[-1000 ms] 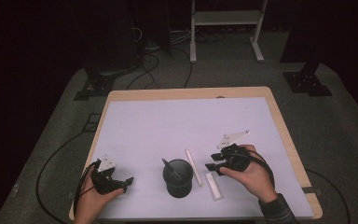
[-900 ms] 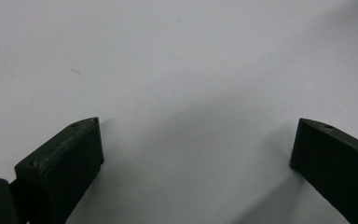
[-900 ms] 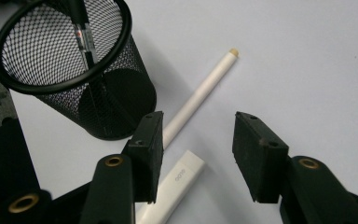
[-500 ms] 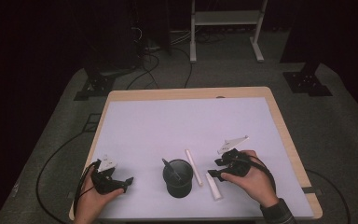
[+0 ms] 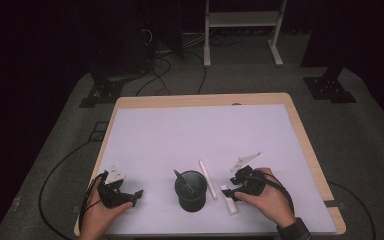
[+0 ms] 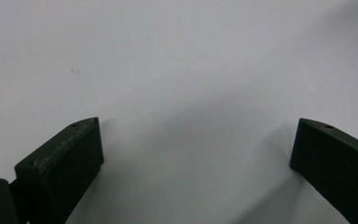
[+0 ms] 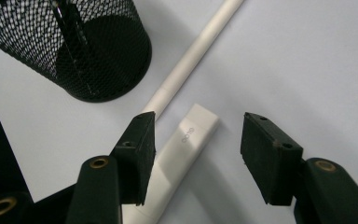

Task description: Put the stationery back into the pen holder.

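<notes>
A black mesh cup (image 5: 190, 190) (image 7: 74, 51) stands near the table's front edge, with a dark pen leaning inside it. Right of the cup lie a slim white pen (image 5: 207, 178) (image 7: 193, 58) and a flat white marker-like stick (image 5: 229, 199) (image 7: 179, 149). My right gripper (image 5: 234, 184) (image 7: 196, 147) is open and low over the flat white stick, with its jaws on either side of the stick's end. My left gripper (image 5: 132, 196) (image 6: 193, 149) stands open over bare white surface at the front left, left of the cup.
A white sheet (image 5: 200, 145) covers the wooden table (image 5: 300, 135). Cables, a black stand base (image 5: 330, 87) and a white rack's legs (image 5: 240, 30) sit on the grey floor beyond the table.
My right gripper has moved a little nearer to me and lower, down to the flat white stick. The left gripper has stayed put.
</notes>
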Motion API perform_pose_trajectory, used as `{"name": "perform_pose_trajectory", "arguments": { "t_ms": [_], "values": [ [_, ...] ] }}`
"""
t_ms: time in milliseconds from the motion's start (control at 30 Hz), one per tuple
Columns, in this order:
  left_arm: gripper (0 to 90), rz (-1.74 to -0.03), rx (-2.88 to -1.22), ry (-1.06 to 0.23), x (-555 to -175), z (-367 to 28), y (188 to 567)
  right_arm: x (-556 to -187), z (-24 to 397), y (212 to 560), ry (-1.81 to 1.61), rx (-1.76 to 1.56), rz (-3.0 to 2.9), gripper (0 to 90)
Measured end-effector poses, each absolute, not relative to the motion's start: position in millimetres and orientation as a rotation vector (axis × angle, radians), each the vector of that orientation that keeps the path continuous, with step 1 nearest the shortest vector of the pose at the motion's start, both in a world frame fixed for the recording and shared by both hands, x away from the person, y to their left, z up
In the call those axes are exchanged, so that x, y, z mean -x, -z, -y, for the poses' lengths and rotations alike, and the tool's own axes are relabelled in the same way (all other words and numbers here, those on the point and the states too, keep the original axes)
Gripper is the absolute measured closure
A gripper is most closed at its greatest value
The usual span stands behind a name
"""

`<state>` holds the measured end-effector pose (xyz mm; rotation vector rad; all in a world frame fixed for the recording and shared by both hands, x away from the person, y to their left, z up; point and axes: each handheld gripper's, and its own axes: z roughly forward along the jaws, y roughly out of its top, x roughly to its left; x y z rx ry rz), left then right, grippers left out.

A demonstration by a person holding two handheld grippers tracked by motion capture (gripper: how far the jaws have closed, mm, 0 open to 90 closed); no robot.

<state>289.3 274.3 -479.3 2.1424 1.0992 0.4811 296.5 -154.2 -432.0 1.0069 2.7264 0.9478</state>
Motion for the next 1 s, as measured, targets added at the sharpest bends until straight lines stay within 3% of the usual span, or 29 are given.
{"name": "perform_pose_trajectory", "arguments": {
  "t_ms": [533, 1000],
  "values": [
    [1.4, -1.099, -2.143, -0.481, -289, -274, 479, -295, 141, 447, -0.852, -1.013, -2.757, 45.1],
    [1.4, -1.099, -2.143, -0.481, -289, -274, 479, -299, 132, 451, -0.773, -1.016, -2.769, 52.7]
  ]
}}
